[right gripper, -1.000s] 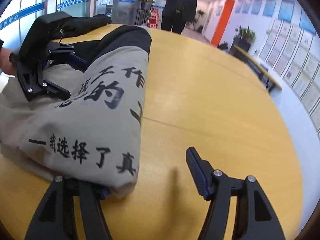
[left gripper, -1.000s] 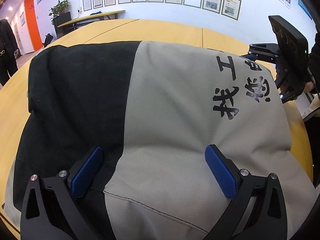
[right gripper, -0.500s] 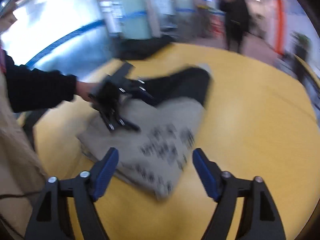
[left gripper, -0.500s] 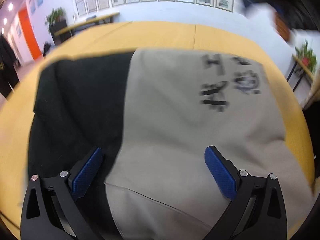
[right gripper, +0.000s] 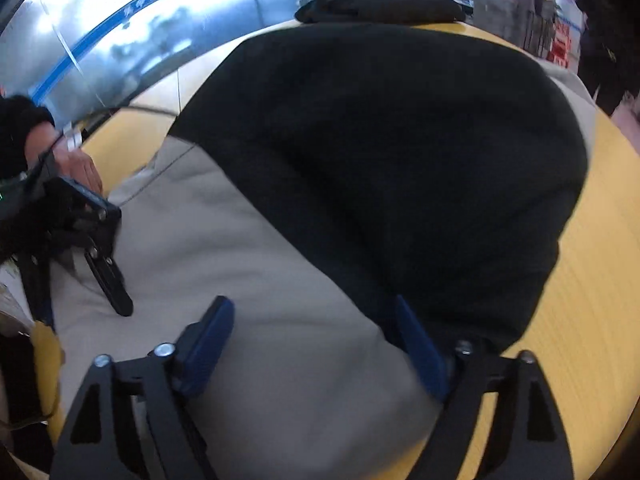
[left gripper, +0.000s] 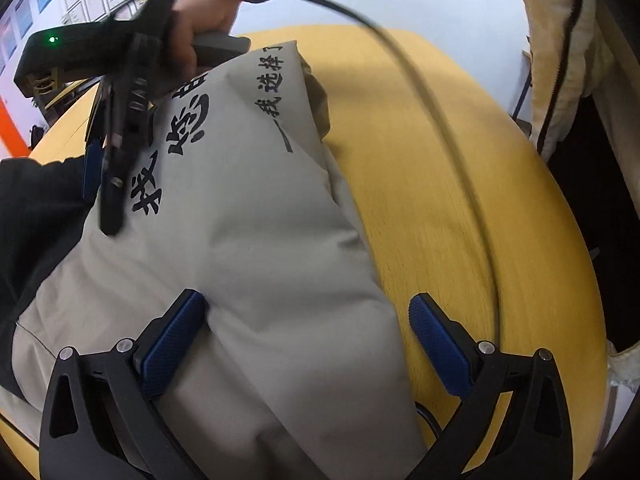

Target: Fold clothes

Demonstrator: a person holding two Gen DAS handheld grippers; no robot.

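A folded beige and black garment (left gripper: 248, 208) with black printed characters lies on the round yellow table (left gripper: 460, 184). My left gripper (left gripper: 308, 336) is open, its jaws straddling the garment's near beige edge, the left pad pressed against the cloth. My right gripper (right gripper: 316, 344) is open over the seam between the beige and black parts of the garment (right gripper: 380, 152). The right gripper also shows in the left wrist view (left gripper: 116, 128), low over the far side. The left gripper shows in the right wrist view (right gripper: 92, 248).
A second dark folded garment (right gripper: 380, 0) lies at the far table edge. A black cable (left gripper: 420, 80) arcs over the table. A person in a cream jacket (left gripper: 568, 60) stands at the table's right rim.
Both grippers have swung round to other sides of the garment. The left now sits at the beige edge, the right over the beige and black seam. Both stayed open.
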